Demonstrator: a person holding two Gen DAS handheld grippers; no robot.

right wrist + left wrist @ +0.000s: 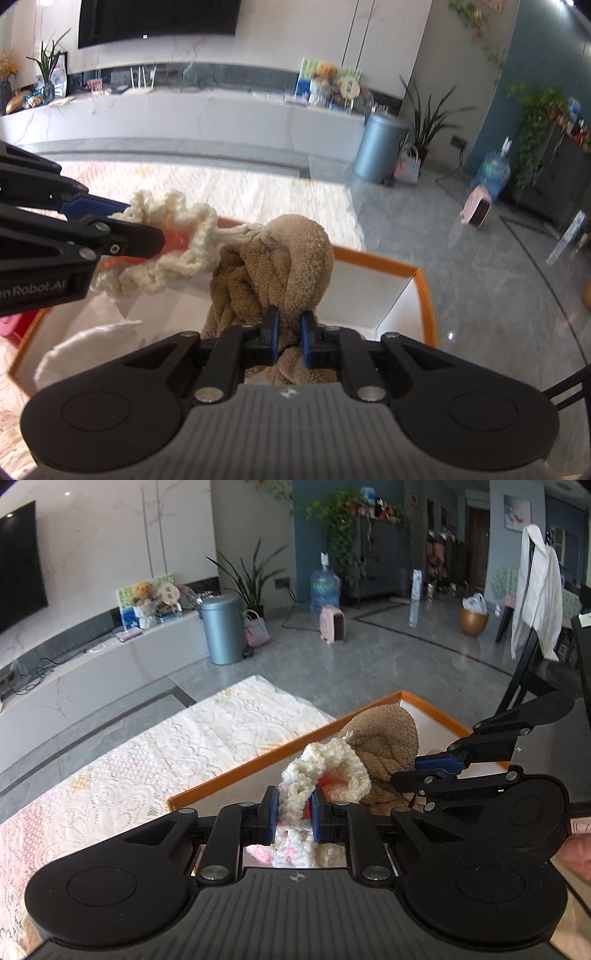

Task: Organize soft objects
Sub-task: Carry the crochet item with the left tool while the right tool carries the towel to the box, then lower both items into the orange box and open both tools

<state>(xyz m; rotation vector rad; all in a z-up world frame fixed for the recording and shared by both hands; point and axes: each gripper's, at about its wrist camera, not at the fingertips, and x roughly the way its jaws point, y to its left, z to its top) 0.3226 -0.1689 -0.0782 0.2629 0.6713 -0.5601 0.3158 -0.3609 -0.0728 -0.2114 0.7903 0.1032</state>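
My left gripper (293,805) is shut on a cream crocheted knit piece (325,771) with pink and red inside, held above an orange-rimmed white box (258,764). My right gripper (289,332) is shut on a brown fluffy plush towel (280,258), held above the same box (421,295). The two soft items hang side by side and touch. The right gripper (428,770) shows from the side in the left wrist view, against the brown plush (388,742). The left gripper (136,230) shows in the right wrist view, with the knit piece (177,258).
A lace cloth (166,760) covers the table under the box. A white soft item (92,343) lies in the box. Across the grey floor stand a blue-grey bin (223,629), a water jug (325,589) and a pink heater (334,624). A black stand with white cloth (535,594) stands at right.
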